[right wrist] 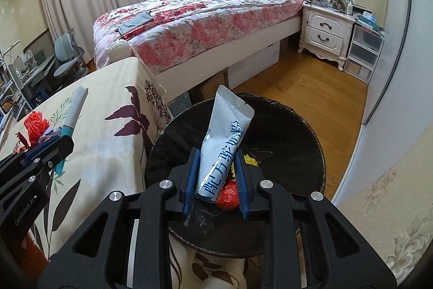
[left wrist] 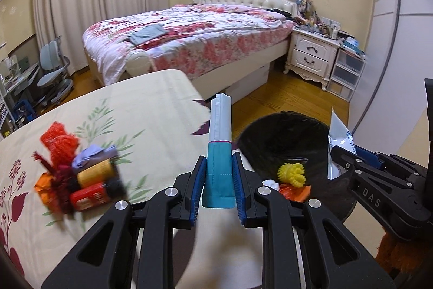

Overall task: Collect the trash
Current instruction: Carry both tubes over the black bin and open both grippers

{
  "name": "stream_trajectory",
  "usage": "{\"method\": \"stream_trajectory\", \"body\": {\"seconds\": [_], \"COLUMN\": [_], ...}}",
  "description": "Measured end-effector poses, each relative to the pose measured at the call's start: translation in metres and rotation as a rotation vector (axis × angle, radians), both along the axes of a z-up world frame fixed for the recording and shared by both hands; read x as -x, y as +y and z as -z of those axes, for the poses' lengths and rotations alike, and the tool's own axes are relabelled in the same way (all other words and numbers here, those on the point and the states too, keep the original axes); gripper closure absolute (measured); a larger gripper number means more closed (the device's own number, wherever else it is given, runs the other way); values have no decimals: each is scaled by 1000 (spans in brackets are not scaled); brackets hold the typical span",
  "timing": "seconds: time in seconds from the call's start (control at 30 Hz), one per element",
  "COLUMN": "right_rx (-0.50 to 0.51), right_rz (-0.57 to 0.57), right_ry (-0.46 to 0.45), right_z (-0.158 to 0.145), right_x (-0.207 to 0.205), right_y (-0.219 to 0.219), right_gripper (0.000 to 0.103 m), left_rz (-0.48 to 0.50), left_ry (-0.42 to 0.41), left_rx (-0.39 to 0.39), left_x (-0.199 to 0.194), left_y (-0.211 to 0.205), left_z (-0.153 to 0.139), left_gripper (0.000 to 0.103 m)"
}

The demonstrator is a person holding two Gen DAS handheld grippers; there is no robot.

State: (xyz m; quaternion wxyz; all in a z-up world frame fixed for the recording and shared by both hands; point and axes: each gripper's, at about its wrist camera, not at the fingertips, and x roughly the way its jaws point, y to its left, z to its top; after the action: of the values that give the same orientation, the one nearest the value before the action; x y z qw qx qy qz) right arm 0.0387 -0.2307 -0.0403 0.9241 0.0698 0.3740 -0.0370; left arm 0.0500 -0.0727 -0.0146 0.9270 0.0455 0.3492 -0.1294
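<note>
My left gripper (left wrist: 218,167) is shut on a teal and white stick packet (left wrist: 219,142), held upright over the table's right edge. My right gripper (right wrist: 216,161) is shut on a white sachet with blue print (right wrist: 224,142), held over the black-lined trash bin (right wrist: 297,137). The bin holds a yellow foam net (left wrist: 292,174) and a red wrapper (right wrist: 228,195). A pile of trash (left wrist: 78,175) lies on the table at the left: red foam net, small jars, orange wrapper. The right gripper shows in the left wrist view (left wrist: 343,153), and the left gripper in the right wrist view (right wrist: 62,140).
The table (left wrist: 135,110) has a cream floral cloth. The bin stands on the wooden floor just right of it. Behind are a bed (left wrist: 189,31), a nightstand (left wrist: 311,53), plastic drawers (left wrist: 346,72), and a desk chair (left wrist: 54,72) at the left.
</note>
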Motion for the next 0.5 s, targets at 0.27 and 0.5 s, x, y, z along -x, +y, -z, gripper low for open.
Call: {"method": "stream_trajectory", "body": {"seconds": [0.27, 0.5], "right_rx": [6, -1], "right_rz": [20, 34], "right_ry": [27, 40], "right_z": [11, 17], "right_x": [-9, -13], "right_y": [-17, -25], "right_gripper": [77, 77], "left_rz": [49, 56], "left_ry": [13, 31], "left_rx": [-33, -59], "left_x": [-20, -30], "left_y": [-41, -53], "left_z": [13, 22], "left_gripper": [80, 80]}}
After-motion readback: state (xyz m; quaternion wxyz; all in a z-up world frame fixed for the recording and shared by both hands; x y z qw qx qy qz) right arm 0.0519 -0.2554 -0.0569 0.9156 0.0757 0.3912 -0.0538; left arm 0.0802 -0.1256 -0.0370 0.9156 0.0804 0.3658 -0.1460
